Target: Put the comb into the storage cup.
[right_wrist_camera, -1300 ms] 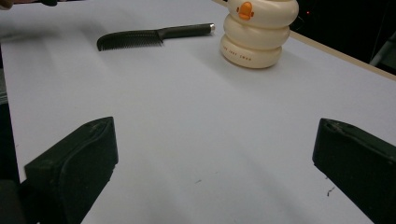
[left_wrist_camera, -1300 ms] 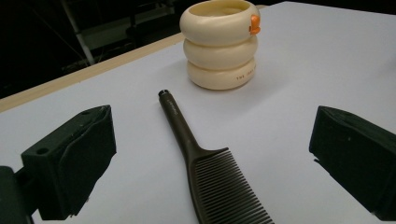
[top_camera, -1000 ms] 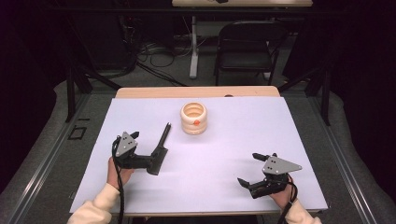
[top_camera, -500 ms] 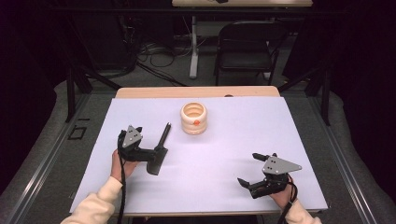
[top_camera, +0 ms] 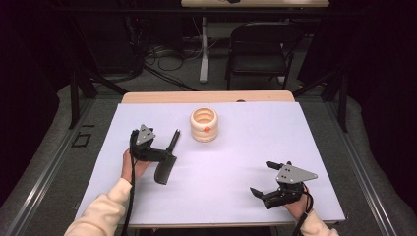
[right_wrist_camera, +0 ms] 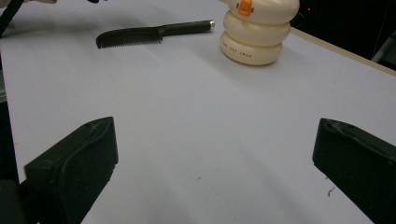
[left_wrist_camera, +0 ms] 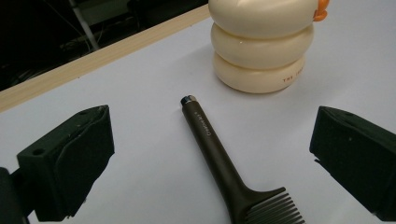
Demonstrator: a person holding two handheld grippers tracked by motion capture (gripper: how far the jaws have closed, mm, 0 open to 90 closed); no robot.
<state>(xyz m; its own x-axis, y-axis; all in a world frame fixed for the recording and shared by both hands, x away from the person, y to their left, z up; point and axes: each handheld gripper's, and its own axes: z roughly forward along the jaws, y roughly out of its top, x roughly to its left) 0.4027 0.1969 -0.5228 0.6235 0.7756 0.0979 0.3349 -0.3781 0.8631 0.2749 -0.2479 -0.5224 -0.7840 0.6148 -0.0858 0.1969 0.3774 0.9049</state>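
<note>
Here we see, from the high view, a white-covered table (top_camera: 226, 196) with a wooden far edge, where a person in cream sleeves holds a black two-jaw gripper in each hand. The left gripper (top_camera: 164, 160) hovers over the dark brown plastic comb with a long round handle (top_camera: 167, 160), which lies flat on the table's left half, its handle tip pointing toward the far edge and its teeth toward the person. In the left gripper view, we find the jaws spread wide, one to each side of the comb's handle (left_wrist_camera: 210, 140), neither pad touching it. Just beyond the handle tip stands a cream-coloured ribbed holder of three stacked rings with a small orange duck bill on its side (top_camera: 204, 125), upright and apart from the comb. The right gripper (top_camera: 263, 179) rests low at the table's near right corner, well apart from both things; in the right gripper view its jaws stand spread with bare table between them, the comb (right_wrist_camera: 149, 33) and holder (right_wrist_camera: 254, 32) far off.
</note>
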